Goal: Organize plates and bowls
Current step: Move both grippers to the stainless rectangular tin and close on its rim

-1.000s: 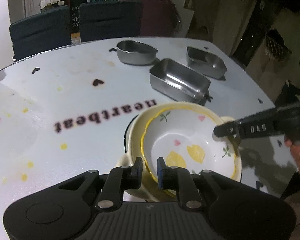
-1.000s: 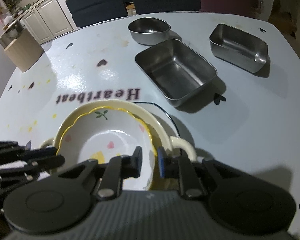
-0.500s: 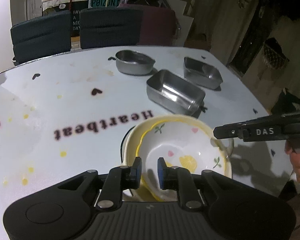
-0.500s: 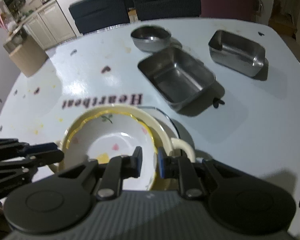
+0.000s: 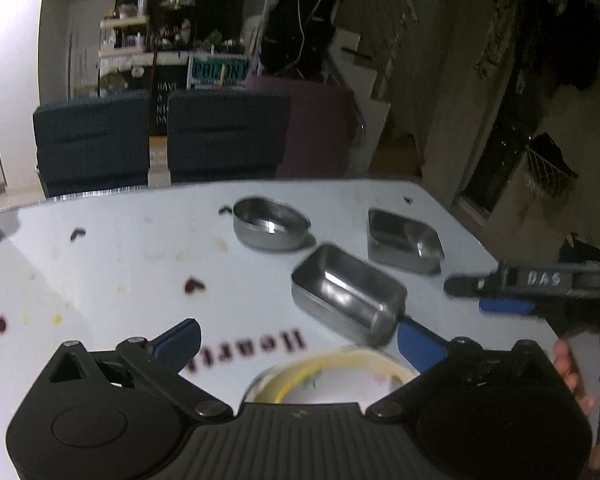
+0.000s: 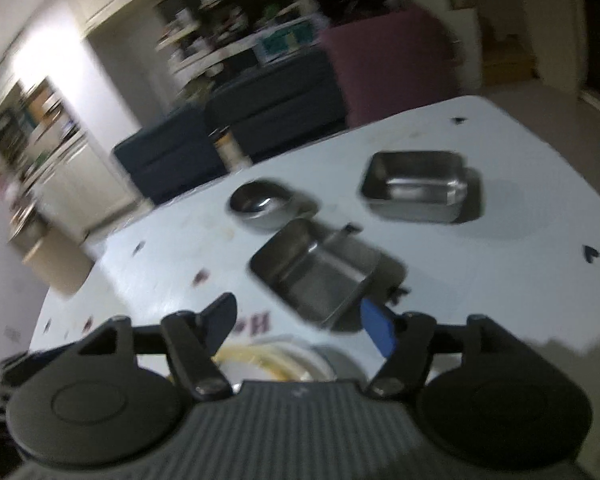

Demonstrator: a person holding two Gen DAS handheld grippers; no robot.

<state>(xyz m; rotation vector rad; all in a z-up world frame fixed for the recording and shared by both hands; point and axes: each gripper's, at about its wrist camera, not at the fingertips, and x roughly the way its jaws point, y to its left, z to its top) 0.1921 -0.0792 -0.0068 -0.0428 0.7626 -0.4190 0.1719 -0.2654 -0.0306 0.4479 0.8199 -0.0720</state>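
both grippers (image 5: 300, 338) (image 6: 300, 326) opened, released bowl (image 5: 332, 376), lifted

Home dining area: table (image 5: 100, 264), upholstered chairs (image 5: 92, 140), cluttered shelves (image 5: 140, 40)

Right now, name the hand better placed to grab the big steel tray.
Right, probably. The right gripper is open with the tray just past its fingertips; the left gripper, also open, sees it off to one side.
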